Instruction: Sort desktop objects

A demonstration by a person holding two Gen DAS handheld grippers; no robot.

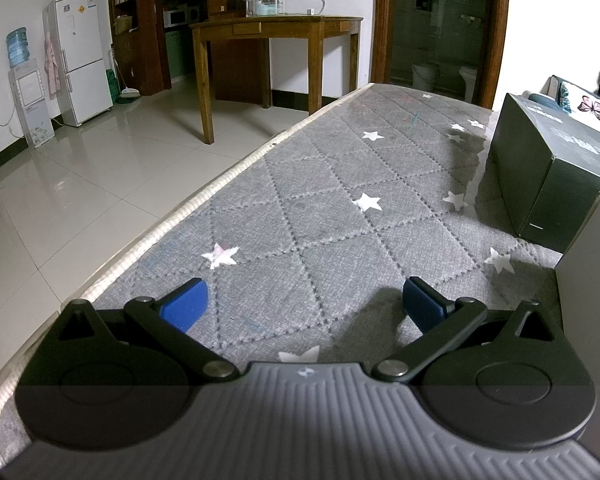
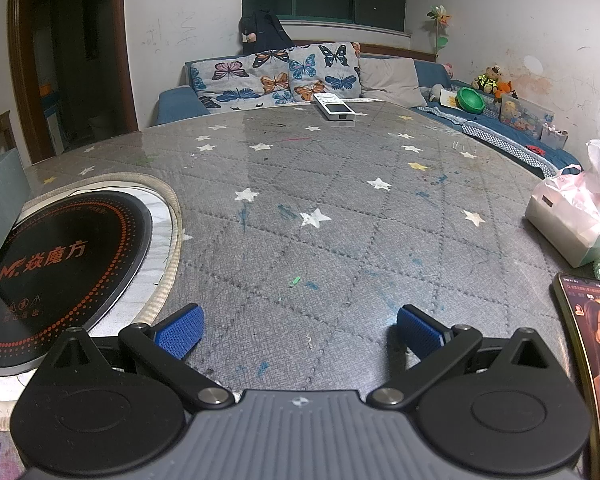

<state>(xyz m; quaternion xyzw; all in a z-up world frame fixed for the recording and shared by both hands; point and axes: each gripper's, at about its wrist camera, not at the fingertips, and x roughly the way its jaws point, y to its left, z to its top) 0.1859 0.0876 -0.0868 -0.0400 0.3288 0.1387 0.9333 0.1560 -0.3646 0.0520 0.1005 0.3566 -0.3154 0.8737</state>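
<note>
Both tongs, left tongs [image 1: 304, 306] and right tongs [image 2: 298, 332], hover spread and empty over the counter [image 2: 340, 208]. The phone [image 2: 592, 368] lies just right of the right tongs; a careless sweep could knock it off the edge.

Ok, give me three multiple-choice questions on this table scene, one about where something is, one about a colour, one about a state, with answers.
1. Where does the phone lie, seen from the right gripper?
A. on its right
B. far across the table
C. on the sofa

2. What colour are the pads on the fingers?
A. red
B. blue
C. yellow

3. How is the left gripper?
A. shut on a box
B. shut on nothing
C. open, holding nothing

Answers: 1 A, the phone lies at the right edge of the right wrist view, beside the gripper. 2 B, both pads show blue. 3 C, its fingers stand wide apart over the bare star cloth.
</note>
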